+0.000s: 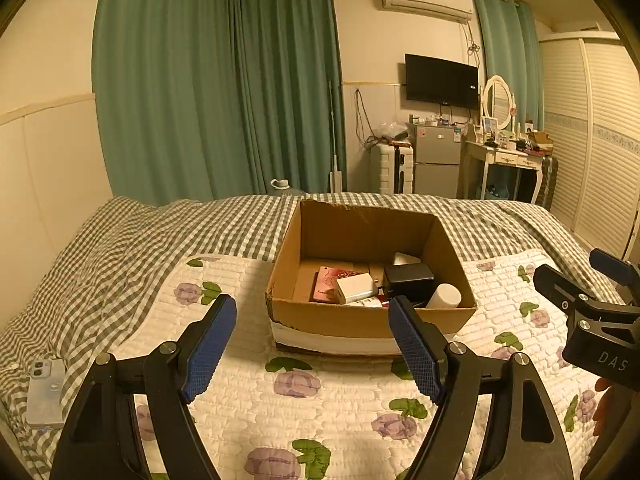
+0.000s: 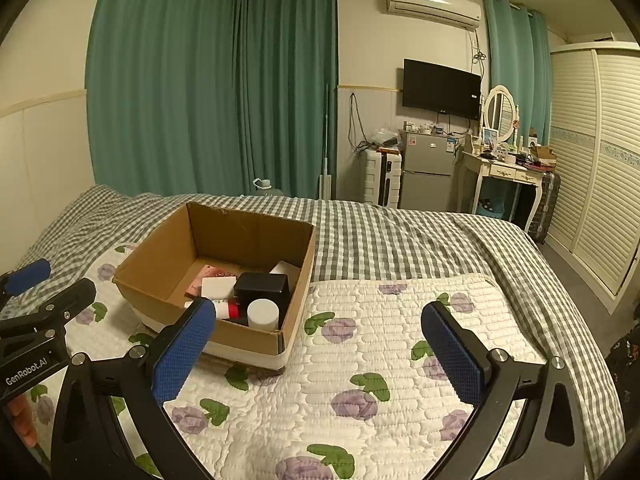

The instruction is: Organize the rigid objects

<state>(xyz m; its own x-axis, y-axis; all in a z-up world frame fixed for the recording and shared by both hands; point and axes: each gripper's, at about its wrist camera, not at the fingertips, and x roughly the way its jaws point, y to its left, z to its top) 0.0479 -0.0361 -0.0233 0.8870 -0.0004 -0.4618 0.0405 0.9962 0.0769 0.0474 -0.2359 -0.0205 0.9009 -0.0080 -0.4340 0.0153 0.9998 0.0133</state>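
Observation:
An open cardboard box point(image 1: 372, 320) point(image 2: 172, 280) sits on a flowered quilt on the bed. Inside lie a white charger point(image 1: 357, 287) point(image 2: 218, 286), a black box point(image 1: 409, 278) point(image 2: 262, 286), a white cylinder point(image 1: 444, 297) point(image 2: 263, 314), a pink flat case point(image 1: 325, 286) and a red item point(image 2: 233, 311). My left gripper point(image 1: 312, 336) hovers open just short of the box, with nothing between its blue pads. My right gripper point(image 2: 318, 336) stands open over the quilt to the right of the box, empty. Each gripper shows at the edge of the other's view.
A phone in a pale case point(image 1: 46, 392) lies on the checked bedsheet at the far left. Beyond the bed stand green curtains point(image 1: 216, 92), a white suitcase point(image 1: 390, 168), a small fridge point(image 1: 436, 160), a dressing table point(image 1: 508, 156) and a louvred wardrobe point(image 1: 592, 140).

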